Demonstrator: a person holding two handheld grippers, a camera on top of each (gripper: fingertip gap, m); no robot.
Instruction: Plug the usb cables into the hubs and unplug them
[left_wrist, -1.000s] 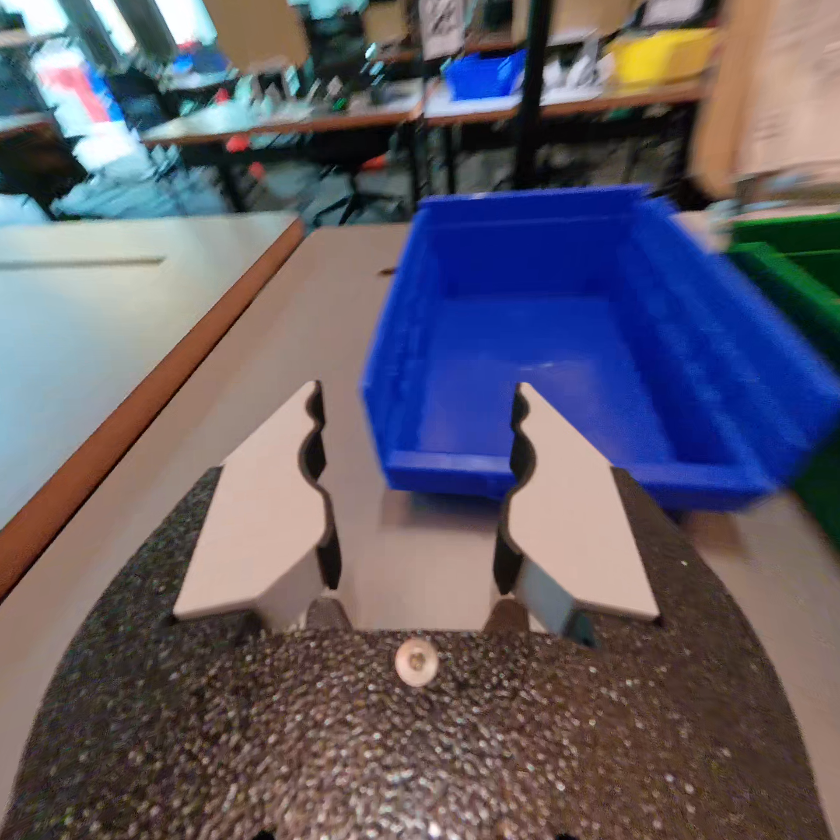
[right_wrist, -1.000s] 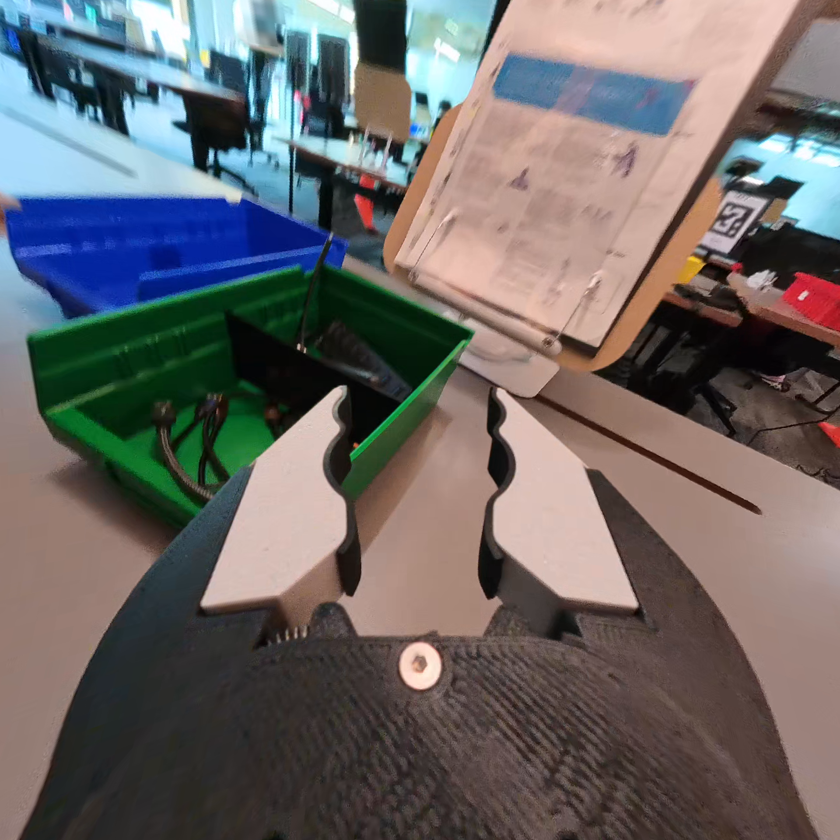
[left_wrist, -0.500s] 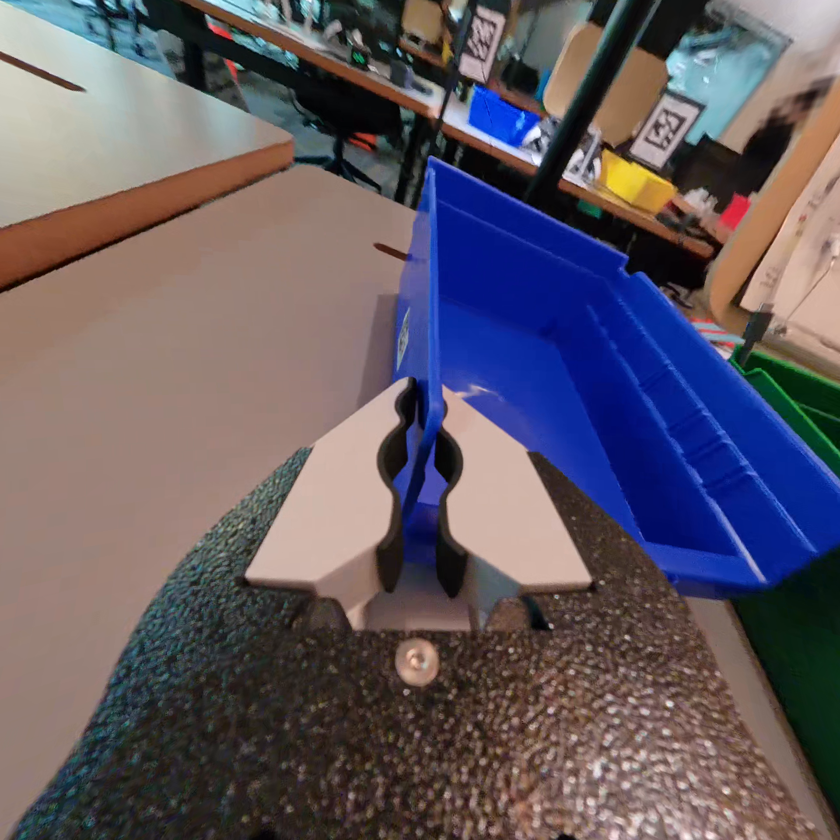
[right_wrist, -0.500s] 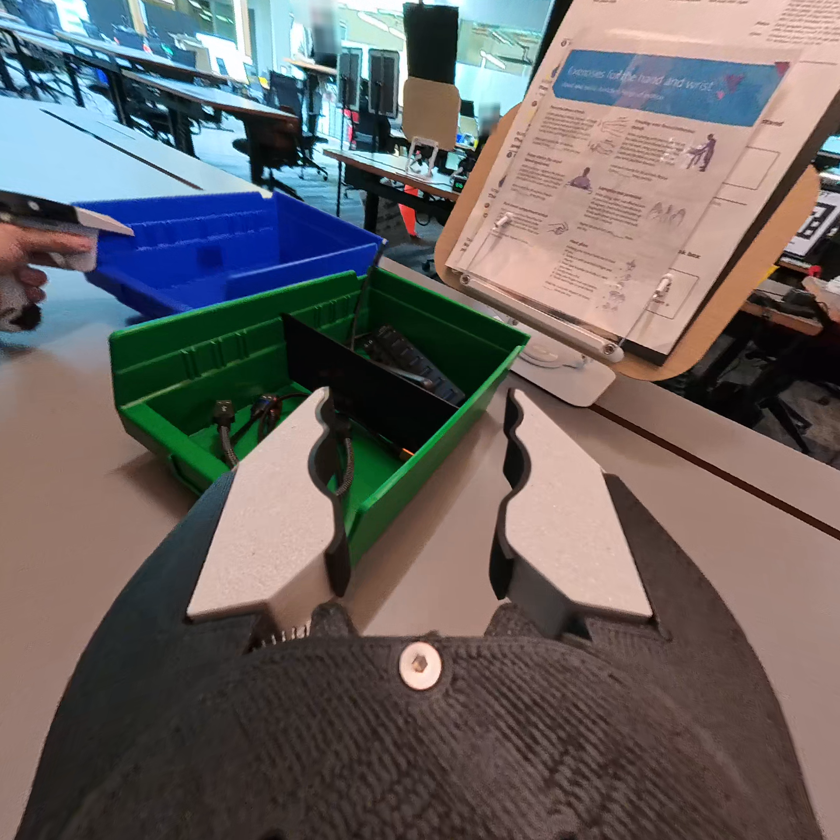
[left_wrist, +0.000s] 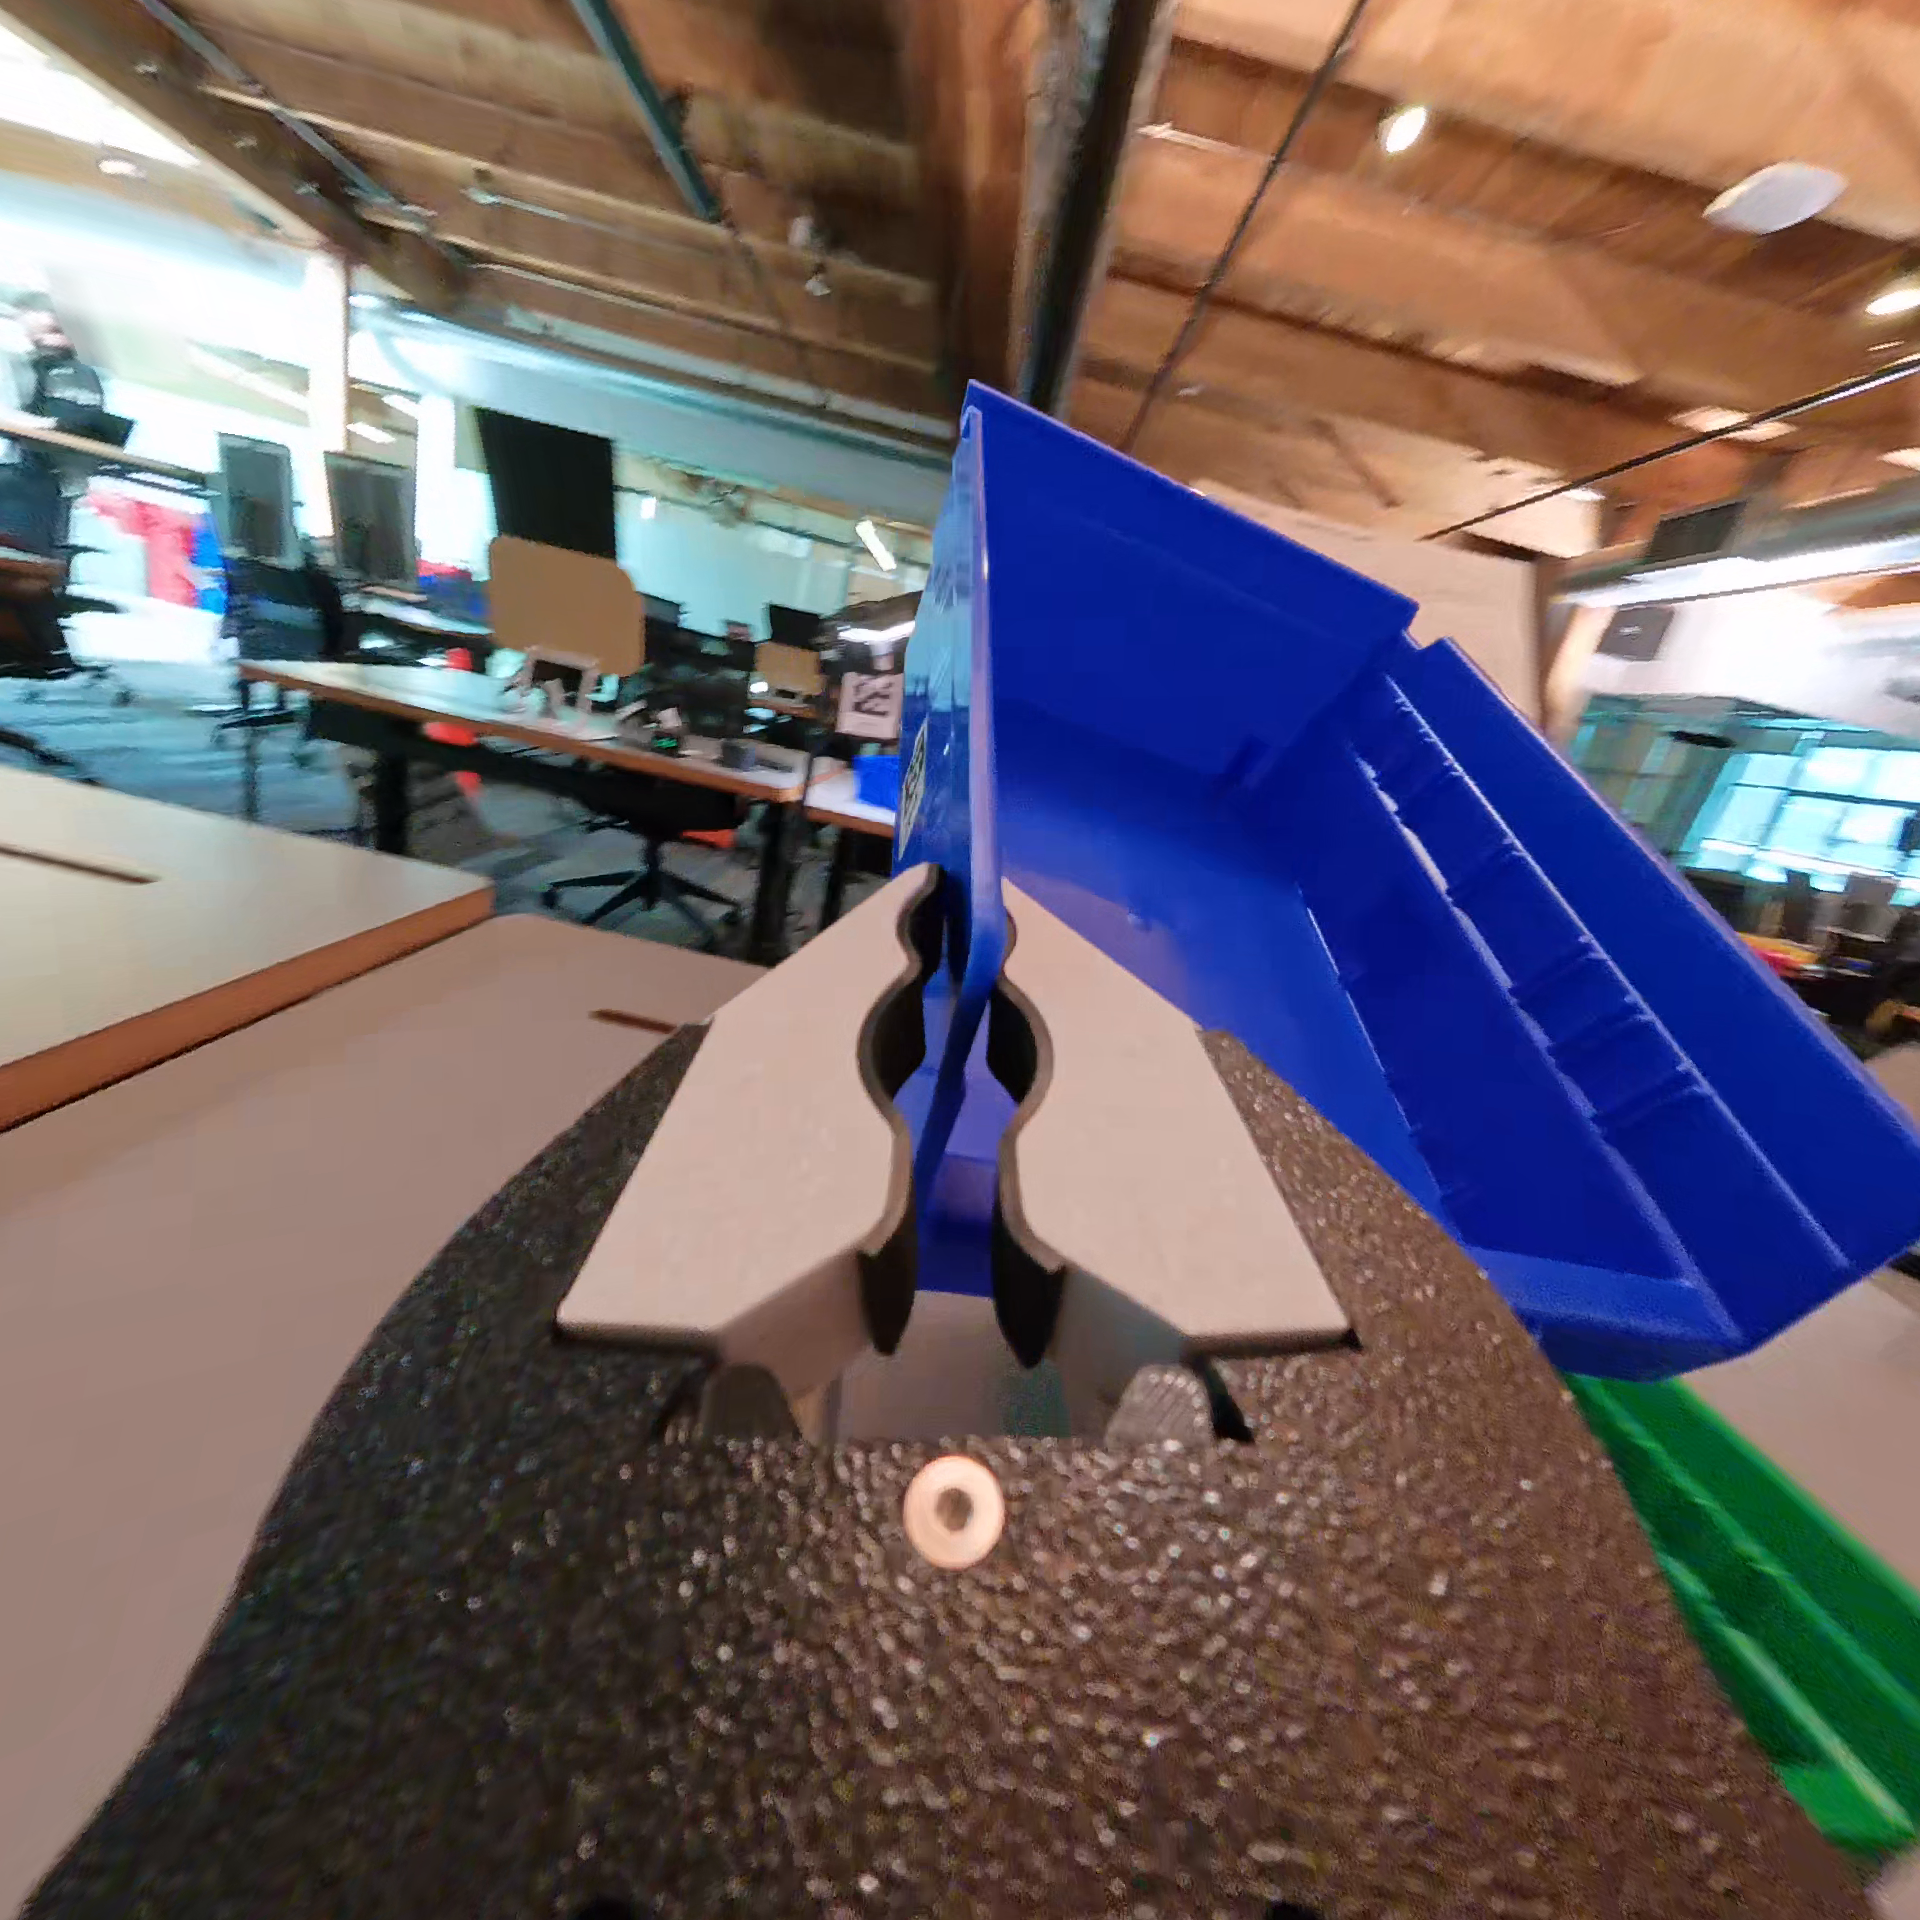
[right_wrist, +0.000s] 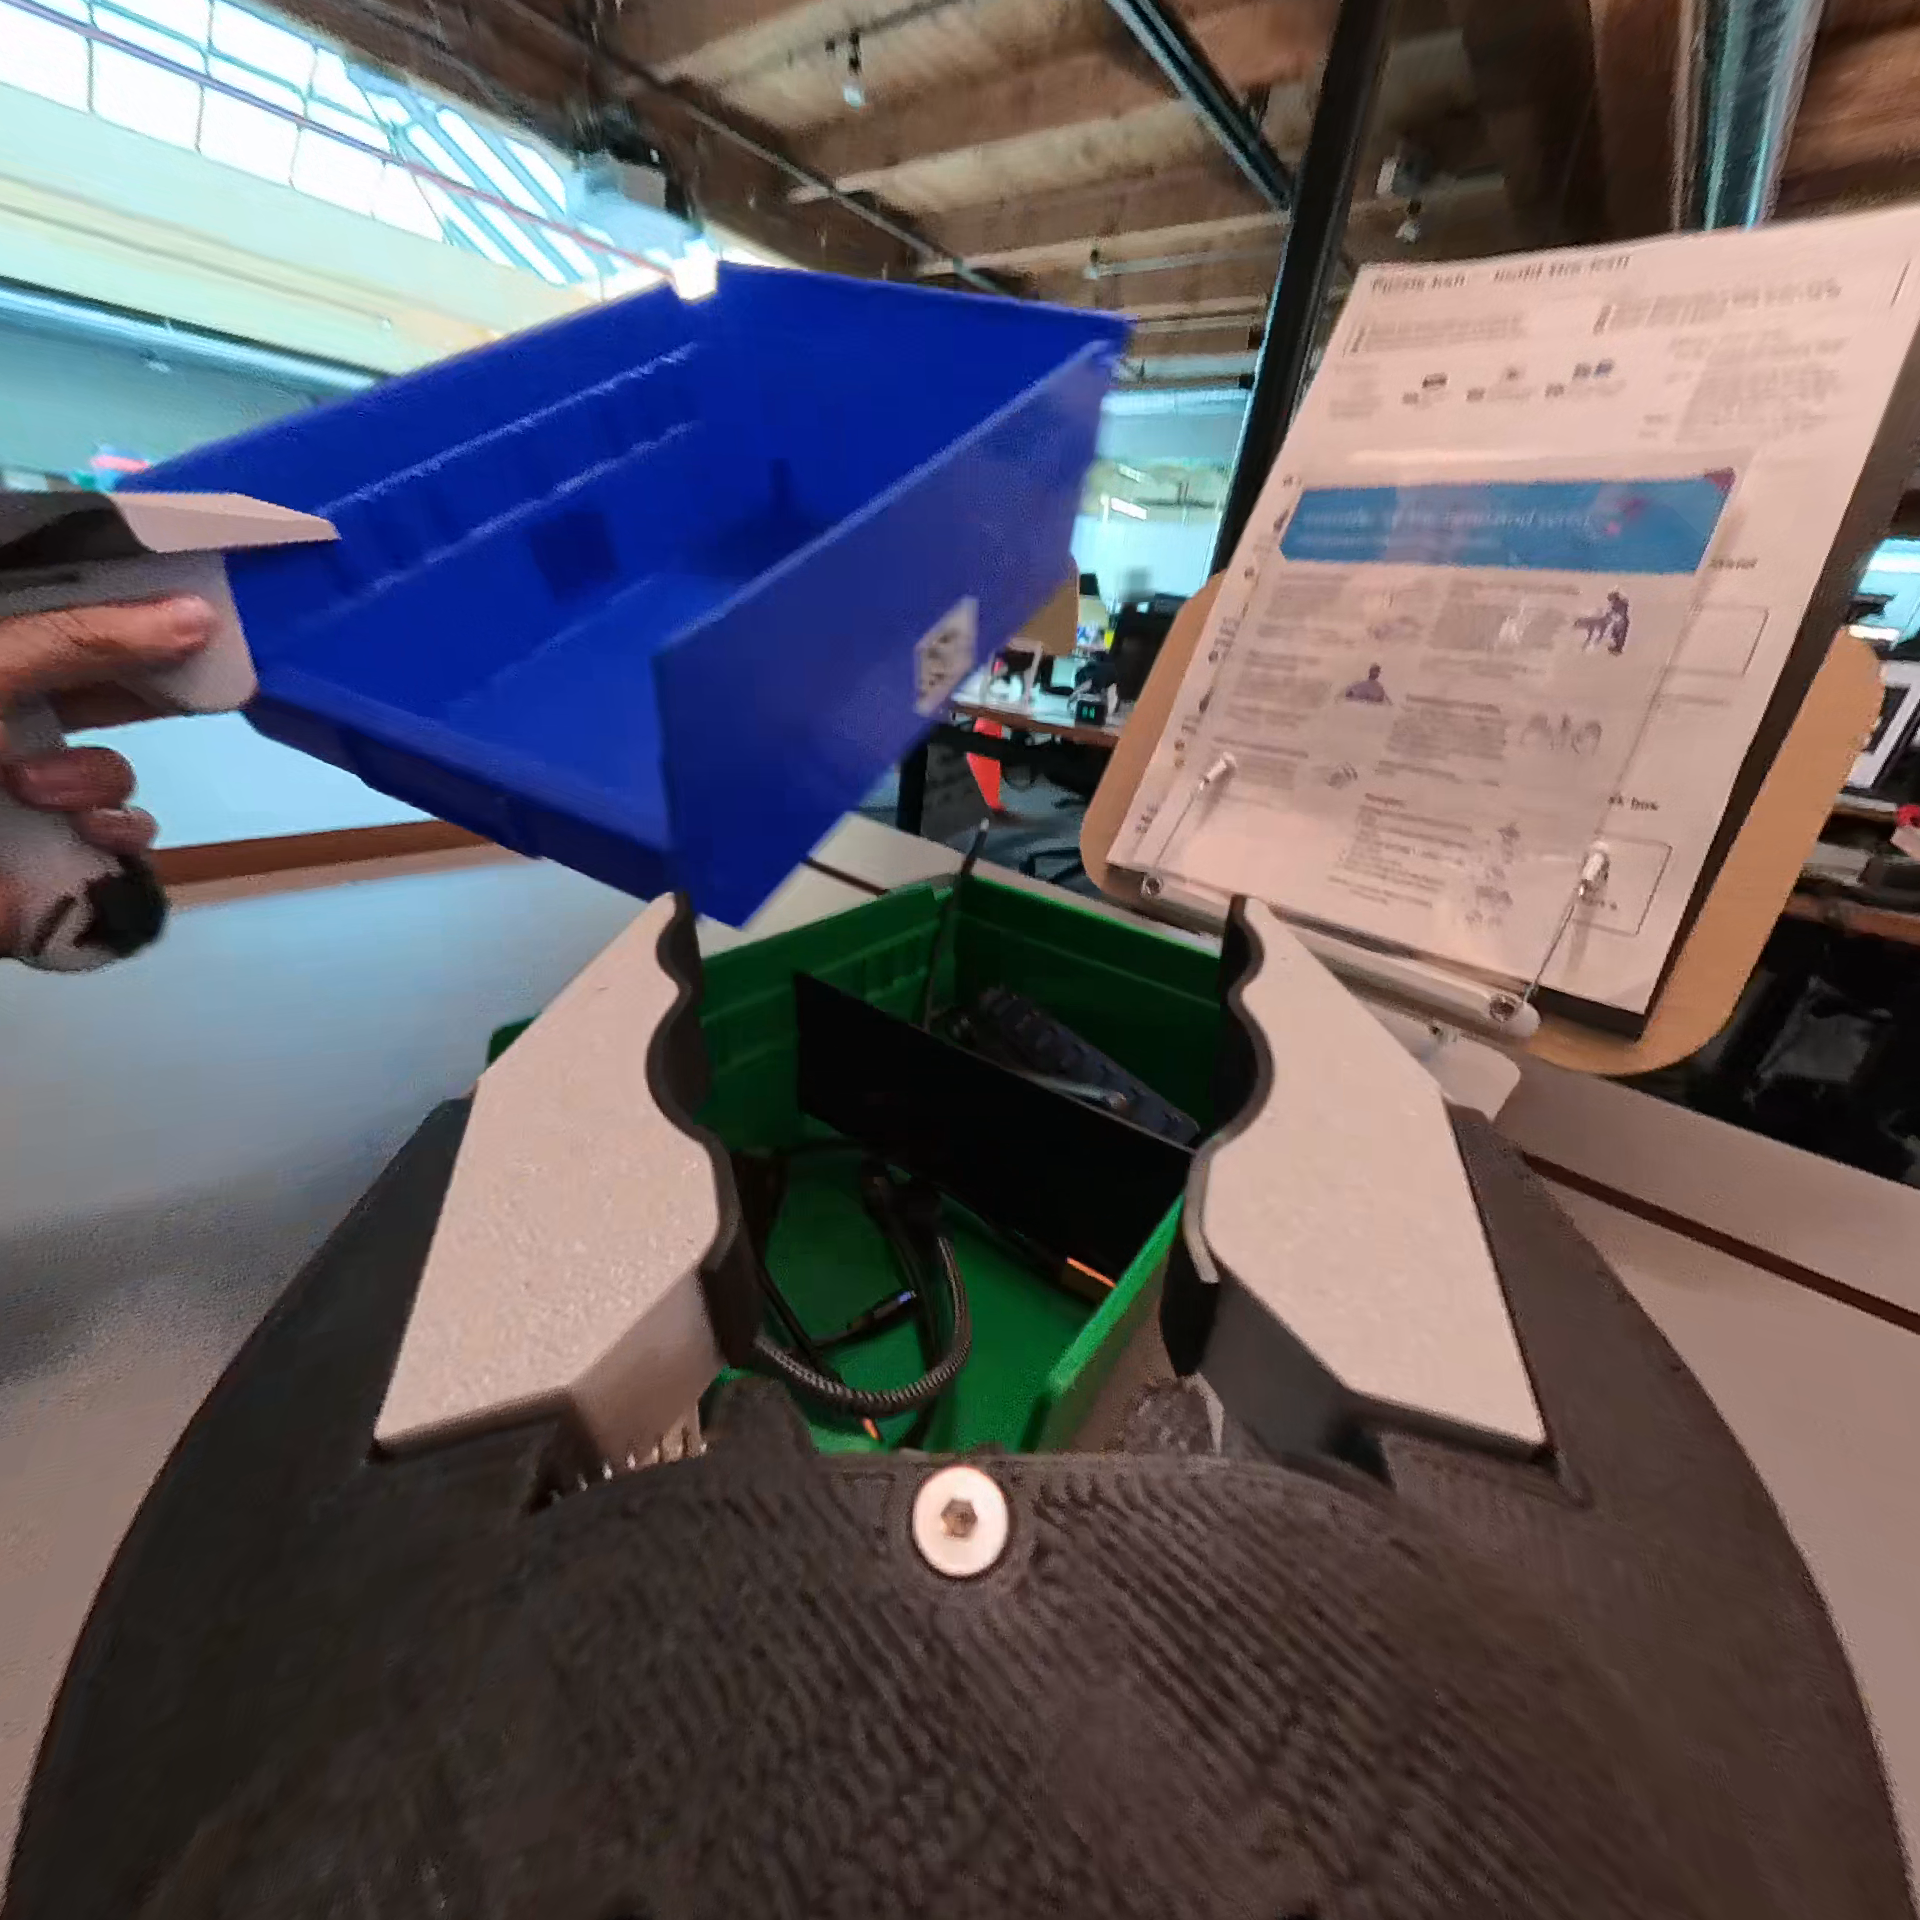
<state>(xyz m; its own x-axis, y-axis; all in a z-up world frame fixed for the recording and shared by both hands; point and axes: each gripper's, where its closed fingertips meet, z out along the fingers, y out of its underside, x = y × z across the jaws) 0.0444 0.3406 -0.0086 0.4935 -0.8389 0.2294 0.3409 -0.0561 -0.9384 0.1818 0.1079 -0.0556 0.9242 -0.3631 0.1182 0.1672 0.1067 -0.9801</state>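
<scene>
- The left gripper is seen clamped on the side wall of a blue bin; the thin wall is pinched between the two grey fingers, edge-on, running straight ahead from the jaws.
- The blue bin is held clear of the grey table, tilted, with its hollow inside spread out to the right of the left jaws; nothing is seen lying in it.
- A small sticker is seen on the bin's outer face, just ahead of the left jaws.
- A strip of the green bin is seen low and to the right of the left jaws, below the raised blue one.
- The right gripper is shown with its jaws spread wide and nothing between them.
- The green bin is framed between and just beyond the right jaws, resting on the table.
- The green bin is split by a black divider. Dark braided usb cables are coiled in the compartment nearer the right jaws; a dark hub is lying in the farther one.
- Above and ahead-left of the right jaws, the blue bin is seen in the air, its lower corner hanging over the green bin's far-left rim.
- At the far left, a hand is seen on the left gripper's handle.
- A board with a clipped sheet is standing ahead-right of the right jaws.
</scene>
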